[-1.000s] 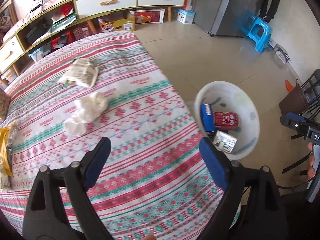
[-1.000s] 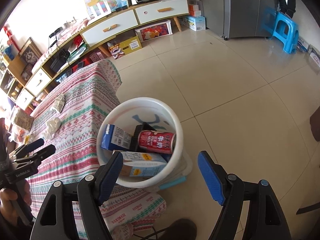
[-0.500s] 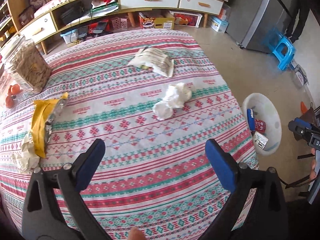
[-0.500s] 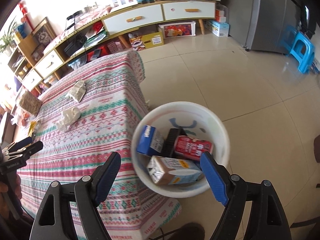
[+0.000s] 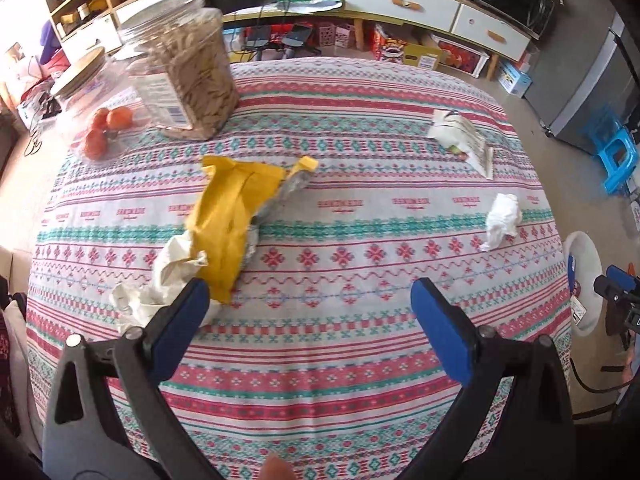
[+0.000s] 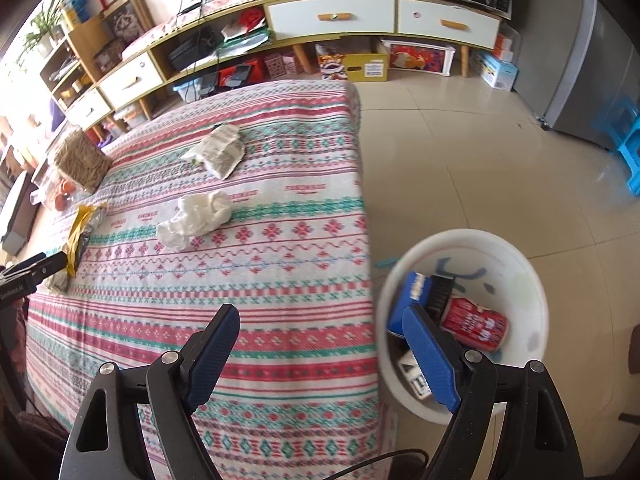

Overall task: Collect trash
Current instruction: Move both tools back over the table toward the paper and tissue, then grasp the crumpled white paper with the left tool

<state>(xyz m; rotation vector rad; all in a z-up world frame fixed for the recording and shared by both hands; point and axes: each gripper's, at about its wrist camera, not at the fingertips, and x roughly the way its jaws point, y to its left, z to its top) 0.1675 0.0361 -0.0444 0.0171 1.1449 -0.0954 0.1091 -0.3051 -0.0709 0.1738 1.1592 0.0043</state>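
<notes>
On the patterned tablecloth (image 5: 340, 360) lie a yellow wrapper (image 5: 232, 216) over crumpled beige paper (image 5: 160, 280), a white tissue wad (image 5: 502, 220) and a printed white packet (image 5: 464, 138). My left gripper (image 5: 308, 292) hangs open above the cloth, its left fingertip just over the beige paper, holding nothing. My right gripper (image 6: 320, 316) is open and empty over the table's right edge, beside the white bin (image 6: 536, 288). The bin stands on the floor and holds a red can (image 6: 476, 320), a blue carton (image 6: 408, 300) and other boxes. The tissue wad (image 6: 196, 216) and packet (image 6: 220, 152) lie farther up the cloth.
A clear jar of seeds (image 5: 188, 68) and a lidded container of orange fruit (image 5: 106, 128) stand at the table's far left. A low cabinet (image 6: 332, 16) with boxes under it runs along the wall. A blue stool (image 5: 616, 156) and a grey fridge (image 6: 600, 60) stand right.
Both grippers have swung left, away from the bin and over the table. The left one now reaches the yellow wrapper and beige paper; the bin has slid to the right edge of its view.
</notes>
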